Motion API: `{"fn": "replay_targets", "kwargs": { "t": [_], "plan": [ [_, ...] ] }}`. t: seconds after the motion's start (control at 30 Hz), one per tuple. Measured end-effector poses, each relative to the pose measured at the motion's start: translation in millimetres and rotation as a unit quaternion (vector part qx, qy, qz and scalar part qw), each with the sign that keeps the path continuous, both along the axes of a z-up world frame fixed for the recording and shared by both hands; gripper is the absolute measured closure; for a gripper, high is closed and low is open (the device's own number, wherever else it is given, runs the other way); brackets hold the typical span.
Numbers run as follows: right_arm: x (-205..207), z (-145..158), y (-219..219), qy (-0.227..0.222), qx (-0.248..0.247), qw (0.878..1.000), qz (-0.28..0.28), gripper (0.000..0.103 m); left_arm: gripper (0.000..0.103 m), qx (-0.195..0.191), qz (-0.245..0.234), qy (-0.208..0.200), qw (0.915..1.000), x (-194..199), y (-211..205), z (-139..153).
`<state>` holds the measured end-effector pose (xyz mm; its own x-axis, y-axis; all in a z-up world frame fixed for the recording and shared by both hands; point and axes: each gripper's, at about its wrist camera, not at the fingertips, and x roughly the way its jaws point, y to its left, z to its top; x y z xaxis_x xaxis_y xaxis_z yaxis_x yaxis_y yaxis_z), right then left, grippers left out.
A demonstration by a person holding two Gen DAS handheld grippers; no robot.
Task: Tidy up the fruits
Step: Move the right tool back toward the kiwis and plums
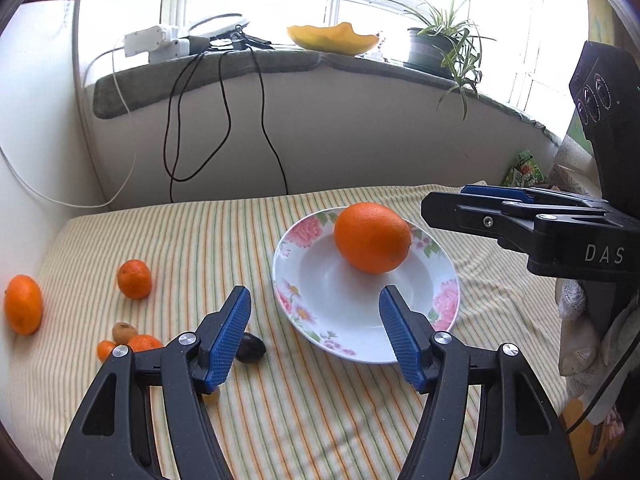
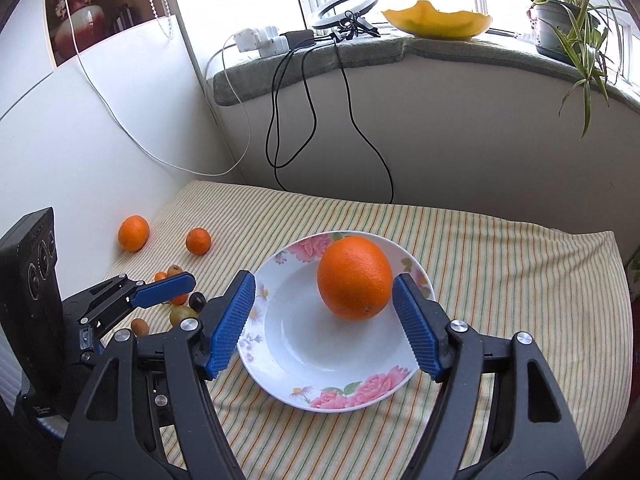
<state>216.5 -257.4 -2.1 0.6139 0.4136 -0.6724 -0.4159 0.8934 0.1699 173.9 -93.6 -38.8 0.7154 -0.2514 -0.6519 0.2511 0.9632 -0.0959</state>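
Orange [image 2: 354, 283] in plate [image 2: 320, 364] | small fruits [image 2: 182, 312] half-hidden behind left gripper [image 2: 168, 288]

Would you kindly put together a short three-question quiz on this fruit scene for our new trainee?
1. True or false: the large orange lies inside the flowered plate.
2. Multiple choice: the right gripper is A) shut on the orange, B) open and holding nothing, C) shut and empty.
3. Fill in: the small fruits still off the plate lie on the striped cloth to the plate's ____ side, as the left gripper sees it.

Key
1. True.
2. B; its jaws stand apart, the orange beyond them.
3. Left.
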Motion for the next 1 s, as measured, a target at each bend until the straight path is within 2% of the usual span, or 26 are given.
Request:
{"fn": "replay_targets", "kwargs": {
  "t": [0.1,0.23,0.4,0.67,0.73,0.83,1.0],
  "plan": [
    [-11.3,5.3,7.2,-0.021,-0.022,1.000,0.003,0.018,0.037,0.005,0.016,-0.006,0.9998,-13.3,19.1,1.2],
    [-25.8,9.3,18.8,-0.038,-0.033,0.999,0.021,0.018,0.037,0.014,0.040,-0.010,0.9990,-33.3,47.1,-0.6],
    [-38.6,9.8,36.0,-0.044,-0.026,0.997,0.053,0.018,0.037,0.005,0.074,-0.003,0.9973,-60.1,84.8,-6.9],
    [-51.0,-3.1,70.8,-0.028,-0.020,0.993,0.110,0.018,0.037,-0.013,0.106,0.013,0.9942,-89.9,122.5,-21.7],
    [-53.7,-9.3,81.2,-0.021,-0.020,0.992,0.126,0.020,0.039,-0.015,0.108,0.020,0.9938,-93.7,126.1,-27.4],
    [-57.0,-20.5,97.9,-0.007,-0.026,0.989,0.146,0.027,0.046,-0.020,0.107,0.031,0.9936,-94.1,129.7,-34.9],
    [-60.9,-39.6,122.8,0.015,-0.042,0.985,0.168,0.039,0.052,-0.041,0.108,0.045,0.9923,-90.1,136.4,-46.8]
  ]
}}
